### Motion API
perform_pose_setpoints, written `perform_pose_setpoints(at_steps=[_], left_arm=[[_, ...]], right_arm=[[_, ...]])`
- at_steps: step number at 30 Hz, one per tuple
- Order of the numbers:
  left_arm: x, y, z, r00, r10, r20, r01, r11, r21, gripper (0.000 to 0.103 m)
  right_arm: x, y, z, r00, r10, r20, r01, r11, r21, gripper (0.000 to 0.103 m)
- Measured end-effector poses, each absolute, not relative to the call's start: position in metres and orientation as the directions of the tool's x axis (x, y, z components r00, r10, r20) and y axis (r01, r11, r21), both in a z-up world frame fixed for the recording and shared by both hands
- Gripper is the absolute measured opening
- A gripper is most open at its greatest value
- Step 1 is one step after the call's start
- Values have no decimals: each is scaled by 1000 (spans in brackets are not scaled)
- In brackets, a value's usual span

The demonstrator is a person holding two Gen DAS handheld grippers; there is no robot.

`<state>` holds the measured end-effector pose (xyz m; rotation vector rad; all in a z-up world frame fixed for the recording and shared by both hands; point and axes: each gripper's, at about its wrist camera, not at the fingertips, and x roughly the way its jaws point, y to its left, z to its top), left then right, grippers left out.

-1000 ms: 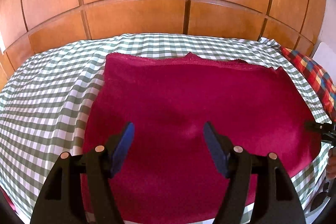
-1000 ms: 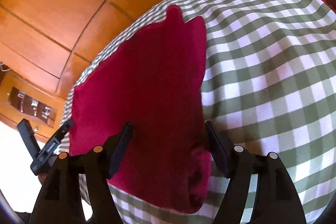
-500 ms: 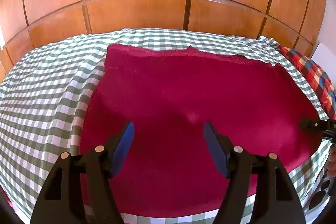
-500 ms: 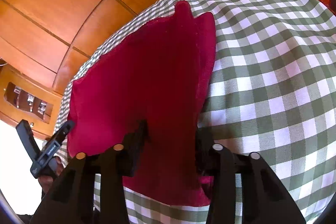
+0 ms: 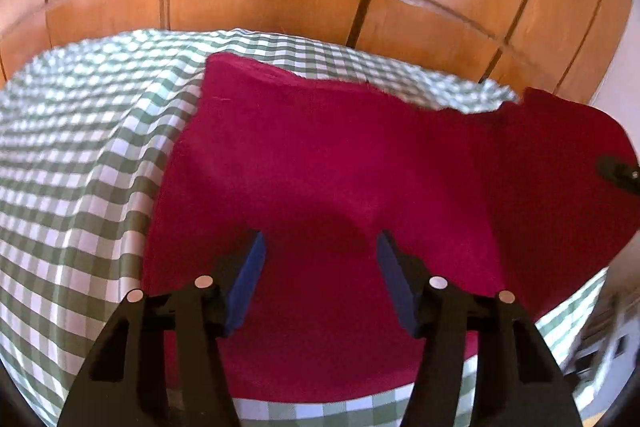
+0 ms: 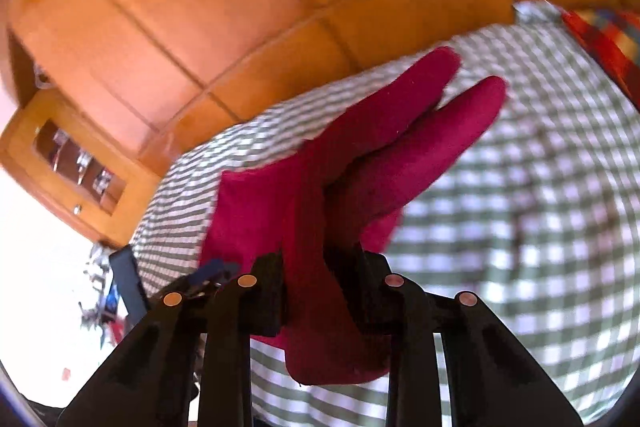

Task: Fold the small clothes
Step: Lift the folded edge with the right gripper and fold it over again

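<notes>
Right gripper (image 6: pixel 320 287) fingers pinch the red cloth (image 5: pixel 320 163) above the checkered sheet (image 5: pixel 80 167); left gripper (image 5: pixel 320 267) fingers spread wide.

The red cloth (image 5: pixel 320 167) runs off the right side of the left wrist view, so its far corner there is cut away, and its near hem is hidden behind the left gripper (image 5: pixel 320 267). At the right edge only a dark tip of the right gripper (image 5: pixel 618 173) shows. The lower right corner is a blur. In the right wrist view the whole picture is smeared; small things in the wooden niche (image 6: pixel 76 167) at left cannot be made out, and the plaid pillow (image 6: pixel 604 35) is cropped at upper right.
</notes>
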<state>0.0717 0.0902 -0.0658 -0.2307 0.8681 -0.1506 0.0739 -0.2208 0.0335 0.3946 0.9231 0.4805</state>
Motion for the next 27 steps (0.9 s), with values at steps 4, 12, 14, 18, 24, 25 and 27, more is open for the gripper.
perform_pose_setpoints(at_steps=[4, 12, 14, 18, 24, 25, 27], left_arm=[[65, 128, -60, 647, -292, -704, 6, 925, -379, 52], [53, 203, -67, 661, -376, -649, -95, 816, -570, 52], [55, 211, -70, 661, -389, -641, -109, 796, -595, 52], [60, 220, -70, 656, -426, -623, -111, 762, -638, 55], [77, 212, -59, 638, -524, -564, -47, 705, -708, 68], [81, 208, -57, 627, -550, -552, -33, 689, -724, 71], [93, 198, -56, 592, -604, -533, -9, 656, -754, 81]], right_arm=[[87, -160, 41, 471, 574, -670, -319, 819, 477, 25], [103, -28, -9, 300, 533, -791, -464, 806, 367, 25], [99, -5, -22, 288, 487, -824, -511, 806, 298, 25], [83, 17, -33, 317, 412, -855, -599, 785, 156, 25], [54, 5, -13, 330, 476, -815, -718, 688, 111, 25], [50, 5, -13, 310, 490, -815, -740, 662, 116, 31], [42, 7, -15, 259, 532, -806, -764, 623, 166, 53]])
